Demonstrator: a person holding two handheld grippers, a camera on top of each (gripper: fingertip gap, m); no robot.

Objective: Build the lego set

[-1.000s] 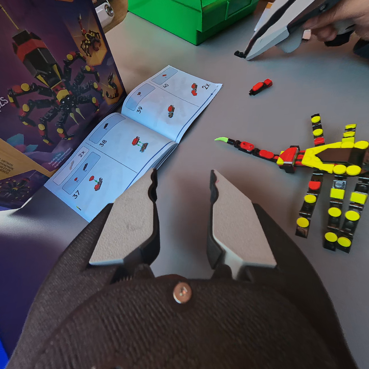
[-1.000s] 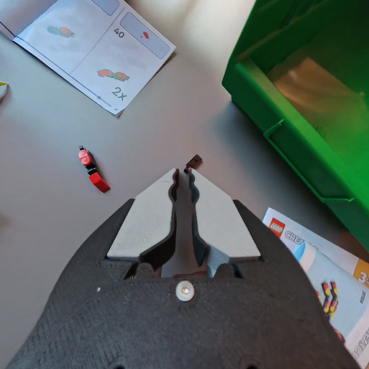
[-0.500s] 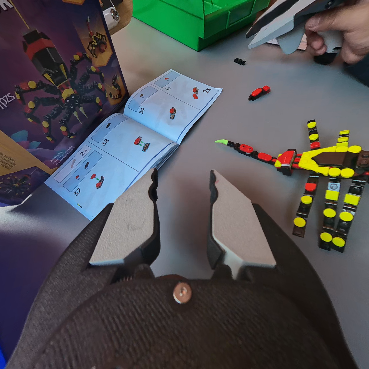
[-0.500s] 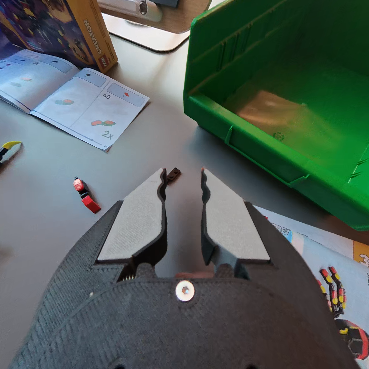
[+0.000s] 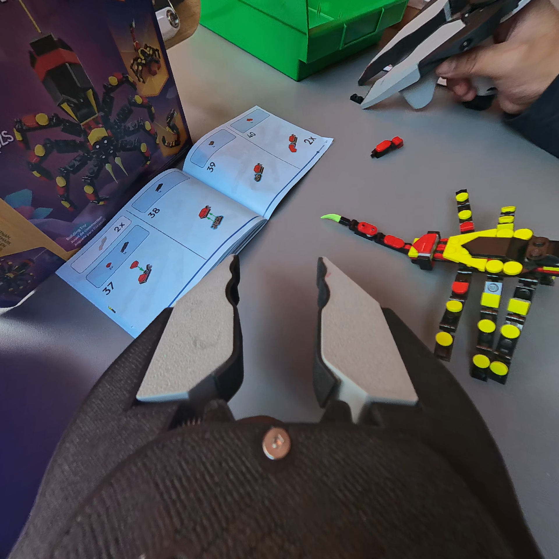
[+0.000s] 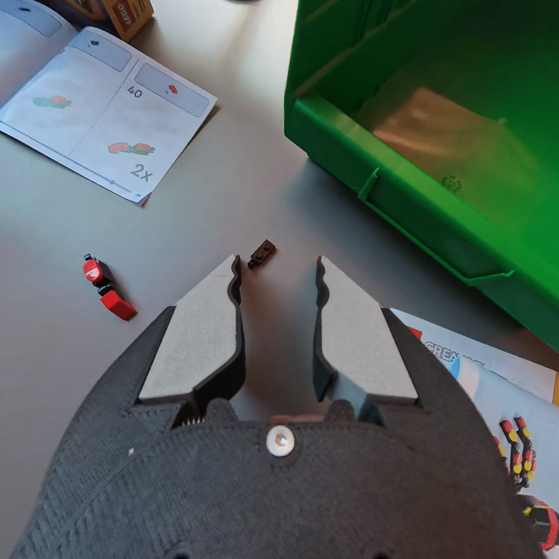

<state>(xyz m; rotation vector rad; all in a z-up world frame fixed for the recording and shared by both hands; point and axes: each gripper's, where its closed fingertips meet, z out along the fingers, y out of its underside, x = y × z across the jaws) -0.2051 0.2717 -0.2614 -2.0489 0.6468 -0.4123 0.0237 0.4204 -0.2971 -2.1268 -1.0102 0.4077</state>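
Grey tabletop (image 5: 378, 181). Left gripper (image 5: 276, 264): jaws wide apart, nothing held, over bare surface beside the open instruction booklet (image 5: 193, 217). Right gripper (image 6: 277, 260): jaws wide apart, nothing held; small black plate (image 6: 262, 252) lies on the tabletop just ahead of its left fingertip. Red-and-black sub-assembly (image 6: 106, 290): loose, left of that gripper. Partly built yellow, black and red model (image 5: 472, 272): flat near the tabletop's right edge. Green bin (image 6: 423, 145): far side. Set box (image 5: 75, 121): standing behind the booklet.

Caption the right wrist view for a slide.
Open right gripper poised at a small black plate on the table, green bin alongside.
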